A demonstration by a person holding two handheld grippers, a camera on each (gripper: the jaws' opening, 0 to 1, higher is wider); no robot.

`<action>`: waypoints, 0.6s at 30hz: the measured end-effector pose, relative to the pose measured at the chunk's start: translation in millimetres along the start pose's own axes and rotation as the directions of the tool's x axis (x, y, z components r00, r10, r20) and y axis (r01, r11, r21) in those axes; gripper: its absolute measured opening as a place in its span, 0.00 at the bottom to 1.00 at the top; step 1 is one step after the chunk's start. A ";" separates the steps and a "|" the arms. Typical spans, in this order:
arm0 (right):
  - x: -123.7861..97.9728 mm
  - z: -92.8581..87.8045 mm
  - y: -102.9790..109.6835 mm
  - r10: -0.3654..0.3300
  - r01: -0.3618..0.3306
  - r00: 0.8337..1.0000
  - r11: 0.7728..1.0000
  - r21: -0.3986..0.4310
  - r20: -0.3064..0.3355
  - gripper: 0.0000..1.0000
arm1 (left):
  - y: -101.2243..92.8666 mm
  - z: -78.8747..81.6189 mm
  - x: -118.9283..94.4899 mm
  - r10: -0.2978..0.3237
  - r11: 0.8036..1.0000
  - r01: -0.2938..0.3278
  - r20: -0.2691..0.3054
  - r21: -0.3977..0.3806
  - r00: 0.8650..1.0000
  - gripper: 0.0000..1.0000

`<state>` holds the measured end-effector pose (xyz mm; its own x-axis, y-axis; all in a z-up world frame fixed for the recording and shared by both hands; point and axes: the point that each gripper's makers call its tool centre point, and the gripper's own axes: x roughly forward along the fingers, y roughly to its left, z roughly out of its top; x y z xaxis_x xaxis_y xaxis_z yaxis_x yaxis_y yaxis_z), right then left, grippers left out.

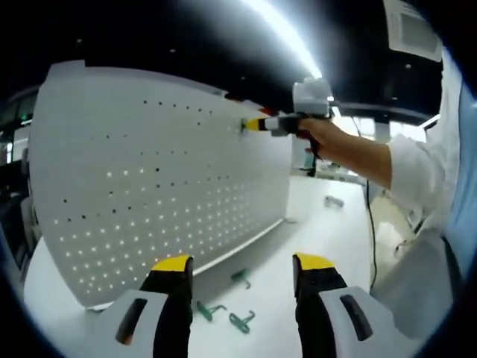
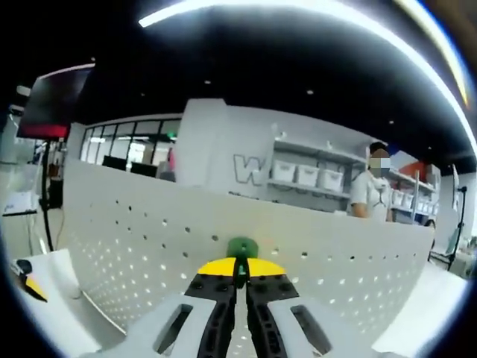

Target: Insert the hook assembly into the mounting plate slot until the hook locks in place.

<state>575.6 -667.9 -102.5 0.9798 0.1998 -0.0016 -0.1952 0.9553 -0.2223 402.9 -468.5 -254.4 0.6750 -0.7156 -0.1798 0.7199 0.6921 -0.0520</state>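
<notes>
In the left gripper view, a white pegboard mounting plate (image 1: 156,179) stands upright on a white table (image 1: 328,239), its face dotted with rows of small holes. The left gripper (image 1: 242,272) hovers low in front of it, jaws spread wide and holding nothing. Between and below those jaws, three spare green hooks (image 1: 240,321) lie loose on the table near the foot of the plate. At the plate's upper right, the right gripper (image 1: 257,124), held in a person's hand (image 1: 317,134), presses a small green piece against the board.

In the right gripper view, the right gripper (image 2: 239,270) has its yellow-tipped jaws clenched together on a green hook (image 2: 242,248), which sits against the plate (image 2: 149,231) near its top edge. Whether the prongs are already in the holes cannot be told. A person (image 2: 369,190) stands by shelves beyond the board.

The likely risks: the hook's prongs may miss the holes or enter tilted, so it never locks. A hard push could tip the plate backward, since the free gripper is not bracing it. Letting go too early could drop the hook.
</notes>
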 end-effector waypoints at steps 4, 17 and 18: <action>-0.6 -0.5 0.5 -0.002 0.002 1.000 1.000 -0.026 -0.011 0.01 | -0.2 -0.1 0.0 -0.001 1.000 0.001 0.000 0.001 1.000 0.55; -1.4 -2.3 1.9 0.012 -0.013 1.000 0.998 -0.057 -0.022 0.03 | 0.4 2.2 -1.6 0.004 1.000 -0.004 0.007 0.008 1.000 0.55; -1.6 -2.5 2.1 0.013 -0.014 1.000 0.998 -0.060 -0.022 0.03 | 0.4 2.4 -1.6 0.004 1.000 -0.004 0.008 0.008 1.000 0.55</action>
<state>573.7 -666.7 -105.3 0.9779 0.2075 -0.0258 -0.2063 0.9376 -0.2799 402.4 -467.4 -251.8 0.6790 -0.7136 -0.1723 0.7186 0.6941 -0.0431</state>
